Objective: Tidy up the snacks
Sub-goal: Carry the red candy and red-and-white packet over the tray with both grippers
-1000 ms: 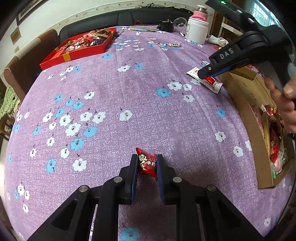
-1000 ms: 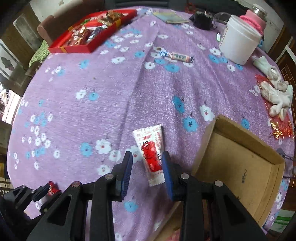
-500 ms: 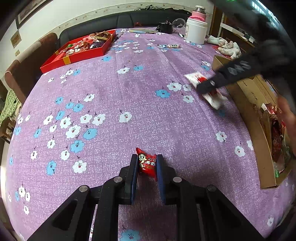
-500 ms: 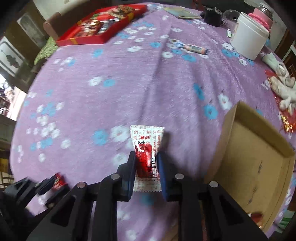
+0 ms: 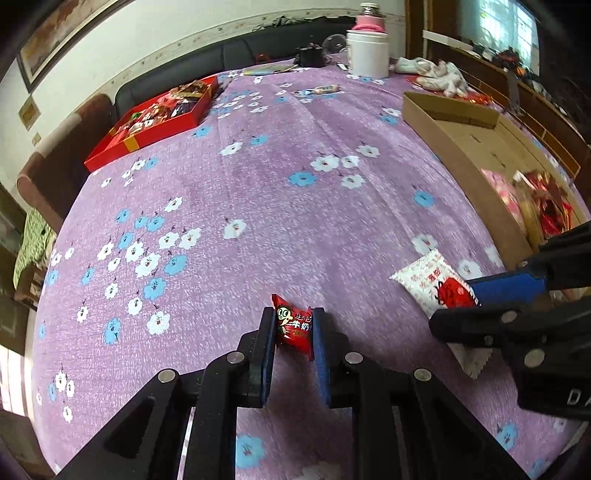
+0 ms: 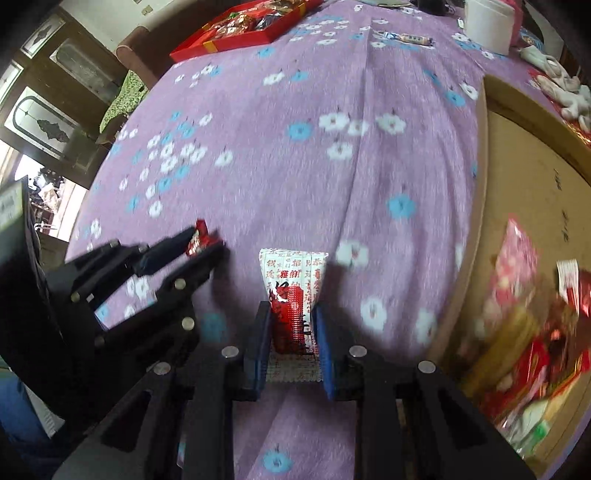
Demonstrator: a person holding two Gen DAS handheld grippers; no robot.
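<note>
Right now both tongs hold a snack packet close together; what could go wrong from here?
1. The left tongs pinch only the small red candy packet's lower part, so it may slip.
2. The right tongs with the white-and-red packet are close beside the left; they might collide.
3. The cardboard box wall could catch the packet.

I'm working in somebody's home living room: a purple flowered tablecloth (image 5: 280,192) covers the table, a dark sofa (image 5: 229,55) lines the wall under a framed picture (image 5: 55,33) (wooden glazed cabinets (image 6: 48,110) stand alongside).
</note>
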